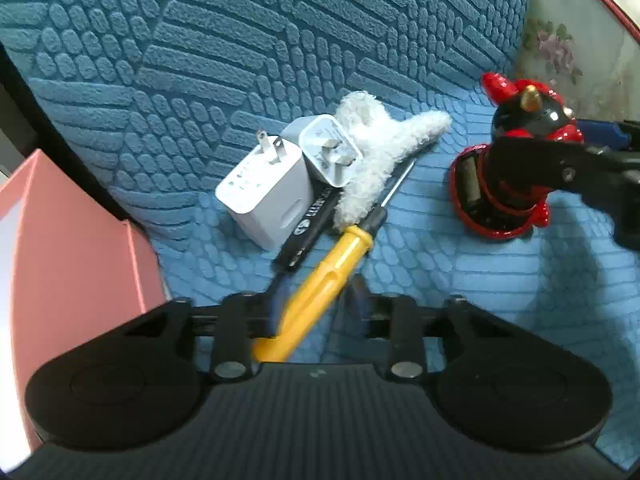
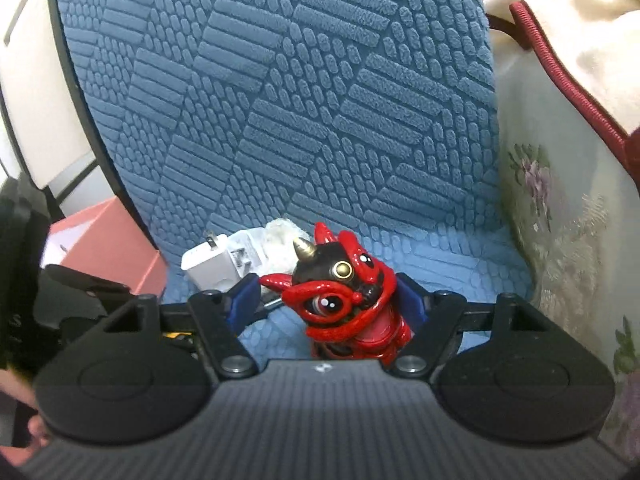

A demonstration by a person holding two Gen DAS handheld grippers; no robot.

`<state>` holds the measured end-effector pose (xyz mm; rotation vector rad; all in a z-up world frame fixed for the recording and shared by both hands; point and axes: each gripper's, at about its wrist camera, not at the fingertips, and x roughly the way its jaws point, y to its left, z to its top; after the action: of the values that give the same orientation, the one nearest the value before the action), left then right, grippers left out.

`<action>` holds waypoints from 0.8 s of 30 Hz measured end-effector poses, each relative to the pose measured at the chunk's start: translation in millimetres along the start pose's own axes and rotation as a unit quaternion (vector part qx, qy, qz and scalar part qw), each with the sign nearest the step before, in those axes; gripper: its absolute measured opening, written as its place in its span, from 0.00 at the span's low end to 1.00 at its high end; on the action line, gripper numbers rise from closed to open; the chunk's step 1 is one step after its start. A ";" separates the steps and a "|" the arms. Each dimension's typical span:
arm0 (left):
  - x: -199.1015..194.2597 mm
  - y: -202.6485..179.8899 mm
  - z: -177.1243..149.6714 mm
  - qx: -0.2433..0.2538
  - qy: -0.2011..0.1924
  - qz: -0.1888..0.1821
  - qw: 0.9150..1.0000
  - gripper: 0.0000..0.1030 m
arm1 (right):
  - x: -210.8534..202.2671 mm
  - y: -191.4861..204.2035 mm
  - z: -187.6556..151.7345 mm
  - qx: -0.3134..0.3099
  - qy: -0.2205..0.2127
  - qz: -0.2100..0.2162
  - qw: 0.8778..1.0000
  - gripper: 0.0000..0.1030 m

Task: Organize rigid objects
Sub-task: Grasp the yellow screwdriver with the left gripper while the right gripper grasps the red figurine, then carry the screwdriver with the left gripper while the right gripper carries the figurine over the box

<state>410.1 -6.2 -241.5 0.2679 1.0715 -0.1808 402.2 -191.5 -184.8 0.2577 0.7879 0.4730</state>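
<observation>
A screwdriver with a yellow handle [image 1: 320, 280] lies slanted on the blue cushion [image 1: 240, 60], its shaft running under a white fluffy piece [image 1: 376, 148]. My left gripper [image 1: 318, 302] is shut on the handle, one blue pad on each side. A glossy red and black horned figurine [image 2: 348, 292] stands upright on the cushion at the right [image 1: 516, 160]. My right gripper [image 2: 326, 300] stands open around it: the right pad lies close against the figurine, and a gap shows at the left pad [image 2: 244, 300].
Two white plug chargers [image 1: 264, 196] [image 1: 330, 152] and a black printed bar [image 1: 308, 228] lie beside the screwdriver. A pink box [image 1: 60, 232] stands at the left edge of the cushion. Floral fabric [image 2: 560, 240] and a cream blanket [image 2: 580, 60] border the right.
</observation>
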 end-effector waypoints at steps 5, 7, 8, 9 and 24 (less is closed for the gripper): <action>-15.8 -2.9 -6.6 -0.011 -0.013 -0.010 1.000 0.27 | -7.2 6.0 -4.4 -0.011 0.008 -0.006 1.000 0.73; -25.8 -1.1 -10.0 -0.029 -0.017 -0.027 0.999 0.24 | -9.2 6.5 -7.7 -0.008 0.022 -0.011 1.000 0.73; -30.5 -1.2 -12.4 -0.039 -0.020 -0.032 0.999 0.23 | -10.5 6.5 -9.7 -0.007 0.027 -0.013 1.000 0.73; -35.2 -1.4 -16.4 -0.052 -0.023 -0.036 0.998 0.22 | -13.2 7.1 -11.7 -0.007 0.031 -0.015 0.999 0.73; -100.2 -10.6 -90.3 -0.175 -0.037 -0.089 0.980 0.18 | -74.4 15.1 -48.5 0.016 0.068 -0.049 0.996 0.73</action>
<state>284.4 12.7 -195.1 -0.1520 1.0340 -0.1577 316.9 -213.2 -166.0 0.2171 0.9377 0.3892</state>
